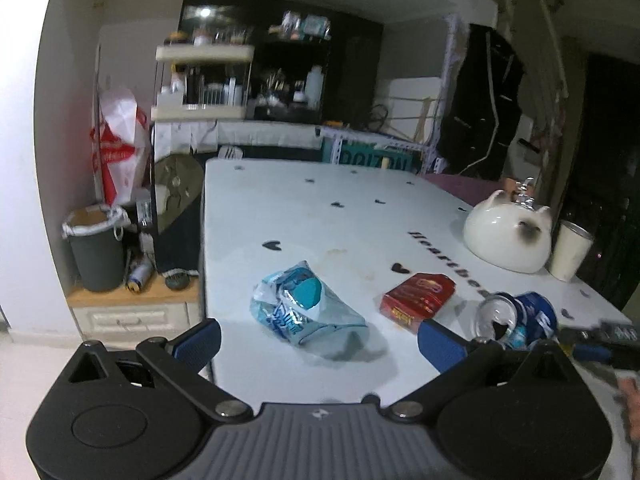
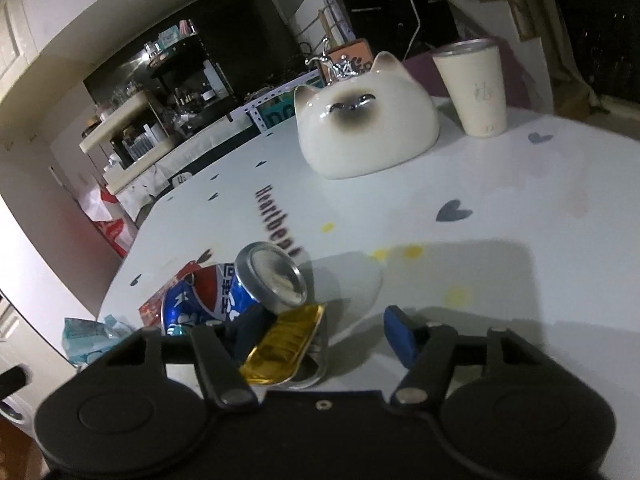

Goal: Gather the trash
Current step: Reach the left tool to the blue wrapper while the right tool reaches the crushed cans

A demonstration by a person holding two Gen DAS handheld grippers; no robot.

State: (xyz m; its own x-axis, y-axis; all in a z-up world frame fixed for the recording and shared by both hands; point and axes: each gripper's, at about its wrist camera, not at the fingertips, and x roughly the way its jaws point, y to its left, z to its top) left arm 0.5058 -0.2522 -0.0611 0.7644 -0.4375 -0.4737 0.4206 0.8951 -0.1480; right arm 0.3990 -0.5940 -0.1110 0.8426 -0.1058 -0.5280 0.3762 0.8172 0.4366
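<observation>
A crumpled blue plastic wrapper [image 1: 304, 312] lies on the white heart-print table [image 1: 320, 208], just ahead of my open left gripper [image 1: 319, 330], between the lines of its two fingers. To its right sit a red carton [image 1: 418, 298] and a crushed blue soda can [image 1: 520, 316]. In the right wrist view the can [image 2: 224, 300] lies on its side against the left finger of my right gripper [image 2: 316, 322], with a shallow gold tin [image 2: 288, 344] under it. The right finger [image 2: 400, 336] stands clear of both, so the gripper is open. The wrapper [image 2: 86, 334] shows at far left.
A white cat-shaped ceramic [image 2: 366, 128] and a cream cup [image 2: 472, 88] stand at the table's far right. A dark bin with a white liner [image 1: 96, 248] sits on a low cabinet left of the table, beside a red-and-white bag [image 1: 118, 148]. Cluttered shelves fill the back.
</observation>
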